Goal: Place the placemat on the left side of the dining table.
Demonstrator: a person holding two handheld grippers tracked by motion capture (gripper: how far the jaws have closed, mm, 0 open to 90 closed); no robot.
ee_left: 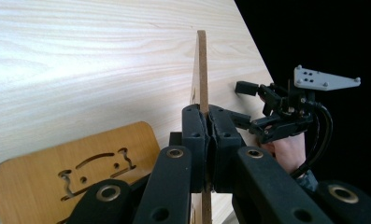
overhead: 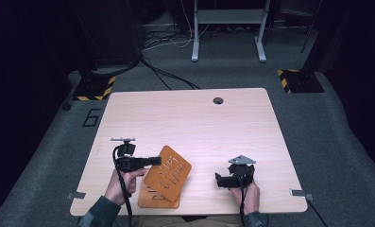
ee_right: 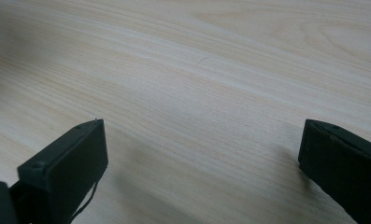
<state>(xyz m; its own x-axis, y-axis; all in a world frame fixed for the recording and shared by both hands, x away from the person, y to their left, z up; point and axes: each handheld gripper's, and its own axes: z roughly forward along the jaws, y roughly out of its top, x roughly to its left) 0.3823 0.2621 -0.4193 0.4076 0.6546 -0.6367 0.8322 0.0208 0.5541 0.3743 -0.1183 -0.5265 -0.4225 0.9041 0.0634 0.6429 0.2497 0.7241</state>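
Two thin orange-brown wooden boards with cut-out shapes are at the table's front, left of middle. The upper board (overhead: pixel 172 169) is held tilted, with my left gripper (overhead: pixel 154 161) shut on its left edge. In the left gripper view that board (ee_left: pixel 201 65) stands edge-on between the closed jaws of the left gripper (ee_left: pixel 209 119). The lower board (overhead: pixel 156 198) lies flat on the table, and its cut-outs show on the lower board (ee_left: pixel 57 177). My right gripper (overhead: pixel 221 179) hovers to the right of the boards, pointing left. The right gripper (ee_right: pixel 202 149) is open over bare wood.
The light wooden table (overhead: pixel 190 118) has a cable hole (overhead: pixel 217 100) near its far edge and small metal brackets (overhead: pixel 75 195) at the front corners. Yellow-and-black striped stand bases (overhead: pixel 96 88) and a white desk frame (overhead: pixel 227 28) sit on the grey carpet behind.
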